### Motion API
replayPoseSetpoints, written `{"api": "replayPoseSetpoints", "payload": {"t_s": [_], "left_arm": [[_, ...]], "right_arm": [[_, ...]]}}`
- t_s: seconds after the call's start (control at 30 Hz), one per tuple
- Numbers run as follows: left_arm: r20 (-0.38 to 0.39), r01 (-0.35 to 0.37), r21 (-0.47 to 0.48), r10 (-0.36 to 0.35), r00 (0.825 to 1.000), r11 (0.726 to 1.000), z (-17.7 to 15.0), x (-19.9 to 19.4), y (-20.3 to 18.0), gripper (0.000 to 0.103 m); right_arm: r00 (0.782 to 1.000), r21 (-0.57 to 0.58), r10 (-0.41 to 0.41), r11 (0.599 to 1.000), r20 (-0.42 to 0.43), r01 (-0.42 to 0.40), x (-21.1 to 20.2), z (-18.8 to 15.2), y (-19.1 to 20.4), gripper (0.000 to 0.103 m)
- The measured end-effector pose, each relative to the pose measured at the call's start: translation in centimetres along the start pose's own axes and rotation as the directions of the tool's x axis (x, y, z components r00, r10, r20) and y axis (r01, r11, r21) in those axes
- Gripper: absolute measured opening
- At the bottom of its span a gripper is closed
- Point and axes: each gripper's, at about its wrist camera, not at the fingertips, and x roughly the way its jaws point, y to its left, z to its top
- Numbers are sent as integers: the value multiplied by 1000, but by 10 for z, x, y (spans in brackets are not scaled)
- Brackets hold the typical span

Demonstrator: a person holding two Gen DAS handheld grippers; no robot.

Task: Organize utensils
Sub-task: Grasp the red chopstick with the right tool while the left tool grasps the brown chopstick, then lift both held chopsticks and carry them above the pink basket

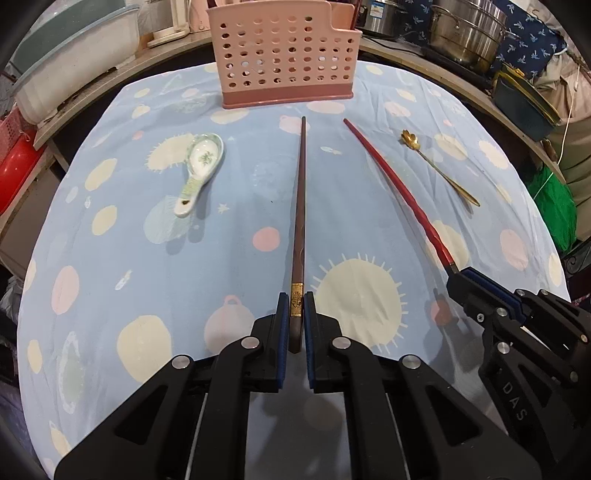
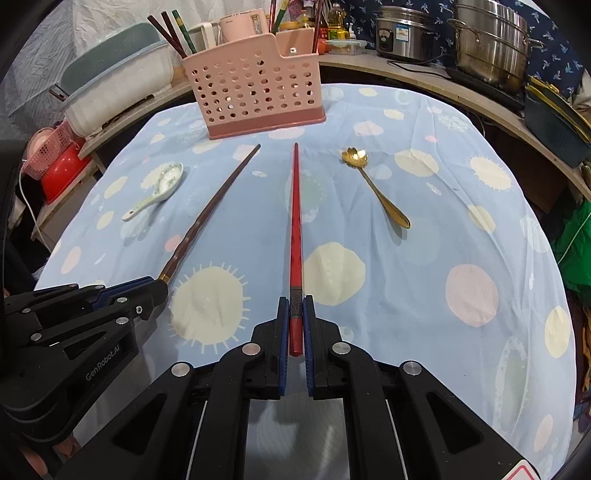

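Note:
My left gripper is shut on the thick end of a dark brown chopstick, whose tip points at the pink perforated utensil holder. In the right wrist view my right gripper is shut on the end of a red chopstick, which also points toward the holder. Both chopsticks lie low over the blue patterned cloth. A white ceramic spoon lies on the left, and a gold flower-shaped spoon on the right. Several chopsticks stand in the holder.
Behind the table, a curved counter carries steel pots, a rice cooker, bottles and a pale tub. A red basin sits low at the left. Green fabric hangs by the table's right edge.

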Motion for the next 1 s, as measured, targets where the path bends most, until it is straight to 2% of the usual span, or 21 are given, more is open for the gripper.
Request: {"api": "replayPoseSetpoints", "payload": {"t_s": [0.2, 0.43, 1.0], "left_arm": [[49, -28, -10, 29, 998, 1000, 7, -22, 6, 7], [111, -28, -35, 32, 993, 999, 20, -51, 17, 8], [204, -86, -27, 89, 975, 996, 63, -105, 32, 8]], "right_arm": [[998, 0, 18, 1000, 61, -18, -25, 12, 4, 7], [987, -3, 36, 999, 155, -36, -60, 36, 8, 7], [941, -22, 60, 998, 333, -56, -119, 103, 13, 7]]}}
